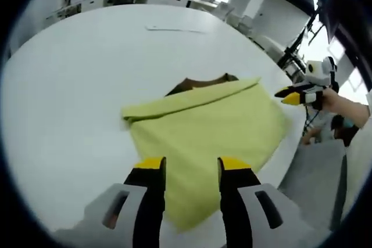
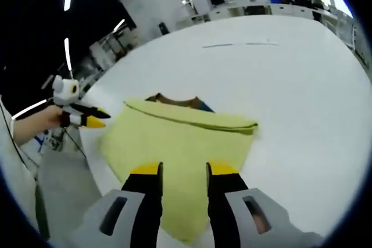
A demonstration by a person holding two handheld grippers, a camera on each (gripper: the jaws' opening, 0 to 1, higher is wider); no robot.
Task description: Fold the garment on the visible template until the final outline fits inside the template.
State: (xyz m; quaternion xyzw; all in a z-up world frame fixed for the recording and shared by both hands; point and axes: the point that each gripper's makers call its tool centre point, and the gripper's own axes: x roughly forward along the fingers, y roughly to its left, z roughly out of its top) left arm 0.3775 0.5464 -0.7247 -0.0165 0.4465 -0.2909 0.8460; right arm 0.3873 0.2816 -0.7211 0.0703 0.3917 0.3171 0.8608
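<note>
The left hand-held gripper [image 1: 192,164] hangs with its yellow-tipped jaws parted and empty above the near part of the folded yellow-green cloth garment [image 1: 215,126]. The right hand-held gripper [image 2: 183,169] is likewise parted and holds nothing, over the same garment [image 2: 174,137]. The garment lies on the white round counter [image 1: 75,85], its far edge folded over, covering most of a brown flat template [image 1: 200,81]. Office desks stand well beyond.

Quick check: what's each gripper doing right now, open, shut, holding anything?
Left gripper: open, empty, above the yellow-green garment.
Right gripper: open, empty, above the same garment.
</note>
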